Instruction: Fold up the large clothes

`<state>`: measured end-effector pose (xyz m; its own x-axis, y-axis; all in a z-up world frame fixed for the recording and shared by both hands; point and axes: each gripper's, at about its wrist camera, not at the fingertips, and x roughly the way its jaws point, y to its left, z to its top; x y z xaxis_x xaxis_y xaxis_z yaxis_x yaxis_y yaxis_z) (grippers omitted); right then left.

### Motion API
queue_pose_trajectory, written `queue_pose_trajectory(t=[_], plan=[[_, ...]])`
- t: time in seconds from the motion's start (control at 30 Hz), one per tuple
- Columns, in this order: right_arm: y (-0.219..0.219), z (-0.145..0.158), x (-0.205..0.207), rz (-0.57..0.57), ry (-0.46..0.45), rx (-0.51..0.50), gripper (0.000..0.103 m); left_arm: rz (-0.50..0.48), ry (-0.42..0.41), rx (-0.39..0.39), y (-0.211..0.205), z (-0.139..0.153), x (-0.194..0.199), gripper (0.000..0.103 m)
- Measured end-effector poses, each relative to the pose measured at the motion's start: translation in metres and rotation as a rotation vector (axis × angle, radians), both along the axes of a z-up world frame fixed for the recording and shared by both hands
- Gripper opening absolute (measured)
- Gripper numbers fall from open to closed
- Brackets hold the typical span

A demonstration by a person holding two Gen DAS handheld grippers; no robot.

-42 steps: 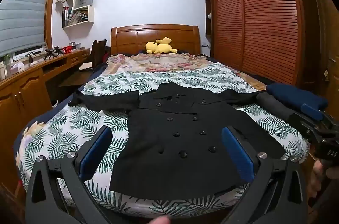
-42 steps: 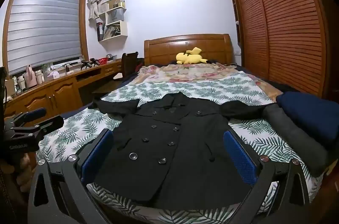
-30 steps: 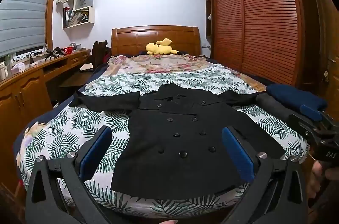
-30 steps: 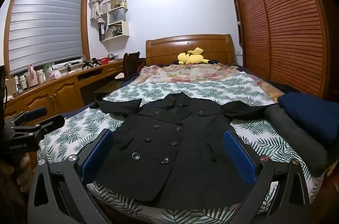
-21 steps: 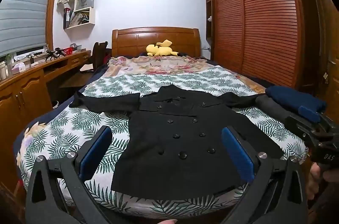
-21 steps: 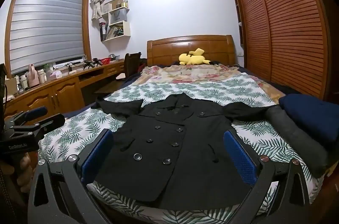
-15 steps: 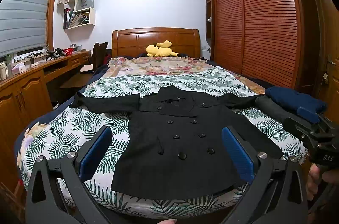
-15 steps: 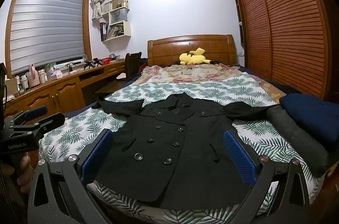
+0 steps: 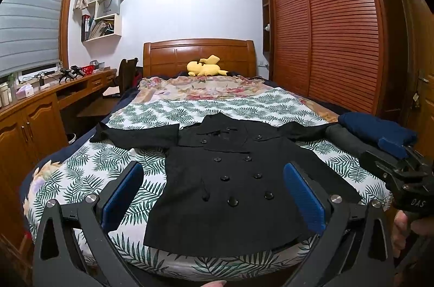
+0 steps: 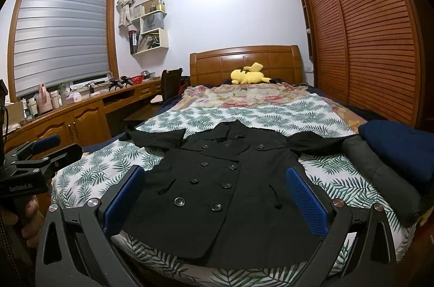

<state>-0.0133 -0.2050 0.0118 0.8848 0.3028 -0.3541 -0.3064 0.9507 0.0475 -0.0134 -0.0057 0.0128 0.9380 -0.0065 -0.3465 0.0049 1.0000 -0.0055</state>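
A black double-breasted coat with two columns of dark round buttons (image 9: 233, 178) lies face up and flat on the palm-leaf-printed white and green bedspread (image 9: 81, 173), filling the lower centre of both wrist views. Its collar points toward the wooden headboard (image 9: 199, 53) in the upper centre, and its hem runs along the foot edge of the bed at the bottom of the frame. Both sleeves are spread sideways; the one at centre left lies straight across the leaf print, the one at centre right reaches toward a rolled dark grey garment (image 10: 379, 173) and a folded navy blue garment (image 10: 401, 148) at the right edge. The front is buttoned, the fabric smooth with few wrinkles.

The left gripper (image 9: 213, 194) hovers above the hem, its blue-padded jaws spread wide and holding nothing. The right gripper (image 10: 214, 198) hangs likewise over the lower part of the coat, jaws wide apart and empty. A yellow plush toy (image 9: 204, 65) rests by the headboard.
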Motion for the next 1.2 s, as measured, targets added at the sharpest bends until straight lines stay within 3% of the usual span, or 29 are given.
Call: queue_pose_trajectory(t=[1.2], plan=[[-0.0007, -0.0001, -0.0014, 0.002, -0.001, 0.002, 0.103, 0.001, 0.002, 0.002, -0.0028, -0.0008, -0.0019, 0.103]])
